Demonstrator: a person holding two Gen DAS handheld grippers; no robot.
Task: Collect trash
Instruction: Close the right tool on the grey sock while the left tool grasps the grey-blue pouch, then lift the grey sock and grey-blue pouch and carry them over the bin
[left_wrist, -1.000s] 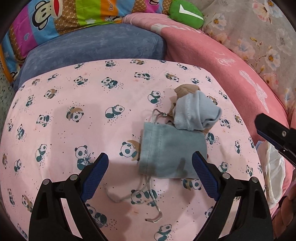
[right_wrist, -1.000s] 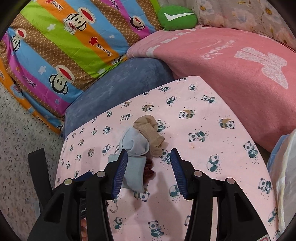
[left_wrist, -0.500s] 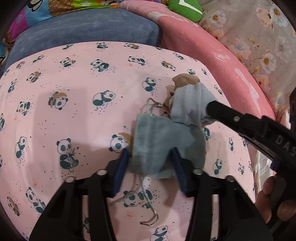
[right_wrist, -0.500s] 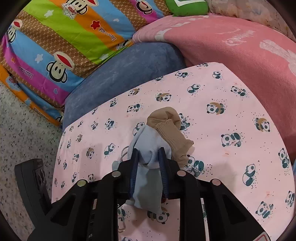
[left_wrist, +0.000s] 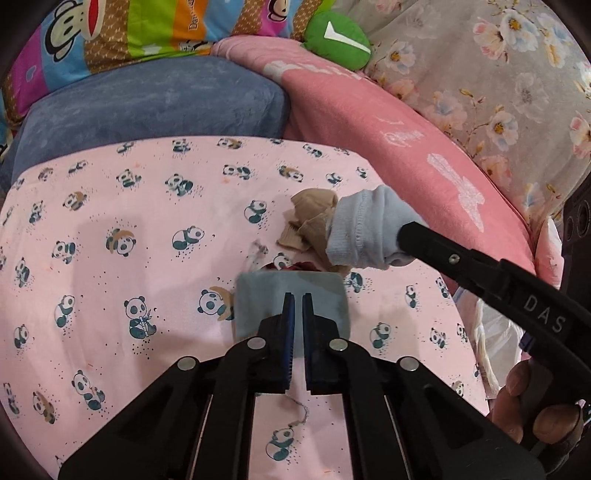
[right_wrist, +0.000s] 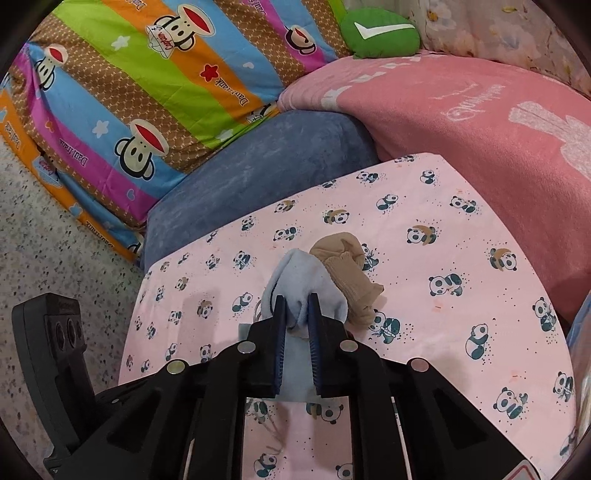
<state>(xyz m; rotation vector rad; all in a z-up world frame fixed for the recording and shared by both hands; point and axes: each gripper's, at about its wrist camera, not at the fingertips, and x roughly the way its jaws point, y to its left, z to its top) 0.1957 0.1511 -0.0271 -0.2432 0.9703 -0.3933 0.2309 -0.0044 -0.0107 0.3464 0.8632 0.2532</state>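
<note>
On the pink panda sheet (left_wrist: 110, 206) lies a grey-blue drawstring pouch (left_wrist: 325, 291). My left gripper (left_wrist: 295, 299) is shut on its near edge. A light blue sock (left_wrist: 362, 229) is pinched and raised by my right gripper (right_wrist: 295, 306), whose arm crosses the left wrist view at the right. A tan sock (left_wrist: 306, 221) lies crumpled beside the blue sock, also seen in the right wrist view (right_wrist: 347, 266). Something dark red (left_wrist: 299, 265) peeks out behind the pouch. The pouch cord (left_wrist: 301, 413) trails toward me.
A blue-grey cushion (left_wrist: 155, 99) and a pink blanket (left_wrist: 406, 140) border the sheet at the back and right. A striped monkey-print quilt (right_wrist: 147, 92) and a green pillow (right_wrist: 380, 33) lie behind. A white plastic bag (left_wrist: 495, 339) sits at the right edge. Speckled floor (right_wrist: 55, 236) lies left.
Both grippers went from open to shut. The left closed on the pouch, the right on the blue sock, which is now lifted off the pouch.
</note>
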